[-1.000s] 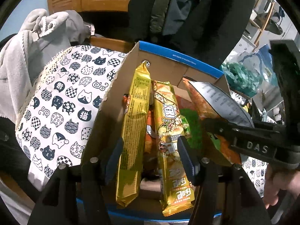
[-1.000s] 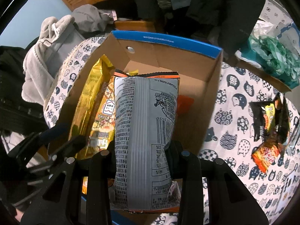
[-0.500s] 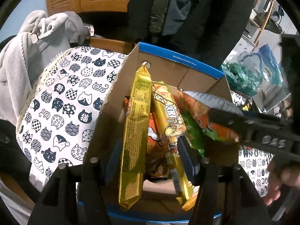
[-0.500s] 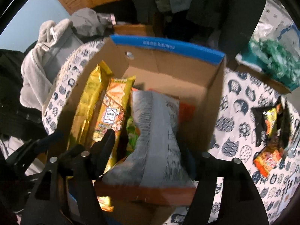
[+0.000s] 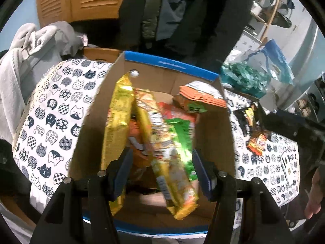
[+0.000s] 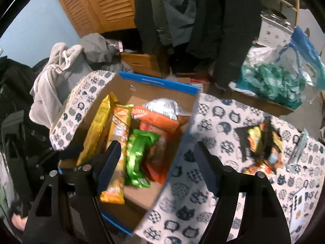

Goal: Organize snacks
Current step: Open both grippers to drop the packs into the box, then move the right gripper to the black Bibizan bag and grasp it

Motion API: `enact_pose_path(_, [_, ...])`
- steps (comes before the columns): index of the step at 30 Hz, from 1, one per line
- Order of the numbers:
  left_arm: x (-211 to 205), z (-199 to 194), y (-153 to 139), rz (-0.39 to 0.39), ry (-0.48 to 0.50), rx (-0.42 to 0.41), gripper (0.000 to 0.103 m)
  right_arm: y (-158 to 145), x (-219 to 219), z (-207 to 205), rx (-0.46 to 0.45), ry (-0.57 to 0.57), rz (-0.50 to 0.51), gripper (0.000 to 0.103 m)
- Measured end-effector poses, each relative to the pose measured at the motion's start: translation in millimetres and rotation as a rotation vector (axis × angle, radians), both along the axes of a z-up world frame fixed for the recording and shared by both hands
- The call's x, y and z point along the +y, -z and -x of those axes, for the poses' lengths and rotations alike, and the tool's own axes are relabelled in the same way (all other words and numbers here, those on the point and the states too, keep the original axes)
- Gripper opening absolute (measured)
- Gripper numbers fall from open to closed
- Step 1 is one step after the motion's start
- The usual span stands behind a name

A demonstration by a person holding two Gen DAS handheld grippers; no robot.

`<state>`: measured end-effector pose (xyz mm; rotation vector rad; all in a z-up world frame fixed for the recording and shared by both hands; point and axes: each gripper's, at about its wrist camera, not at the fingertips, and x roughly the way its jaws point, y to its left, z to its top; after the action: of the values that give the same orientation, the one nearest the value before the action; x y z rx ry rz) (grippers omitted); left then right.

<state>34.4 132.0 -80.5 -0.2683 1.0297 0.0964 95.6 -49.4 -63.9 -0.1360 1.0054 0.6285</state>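
An open brown cardboard box with a blue rim (image 6: 160,82) is seen on a white tablecloth printed with cat faces (image 6: 221,120). A long gold foil packet (image 5: 118,122) and an orange-yellow snack bar packet (image 5: 162,148) are propped lengthwise in it, beside a crinkled green packet (image 6: 138,156). At the far right of the box lies the silver-backed orange snack bag (image 6: 162,111), released and tipped against the wall. A small heap of dark and orange packets (image 6: 260,142) is left on the cloth, well apart from the box. Grey clothing (image 6: 61,73) is piled to the left, dark coats (image 6: 203,20) hang behind, and a green plastic bag (image 6: 272,81) sits at the right.

The right gripper (image 6: 156,162) stands released and empty; its jaws have just been opening, and it has drawn up and away from the bag it clamped a second ago. The left gripper (image 5: 160,166) is half spread above the box; the snack bar packet is seen between its fingers, though pressing cannot be told.
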Motion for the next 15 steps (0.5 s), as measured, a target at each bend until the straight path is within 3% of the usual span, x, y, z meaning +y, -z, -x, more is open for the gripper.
enact_pose_path(4, [-20, 1, -10, -0.013, 0.044, -0.024, 0.071, 3, -26, 7, -0.001, 0.025, 0.027, 0.076])
enact_pose_path(15, [-79, 1, -21, -0.098, 0.169, -0.033, 0.077, 15, -112, 16, 0.036, 0.140, 0.035, 0.076])
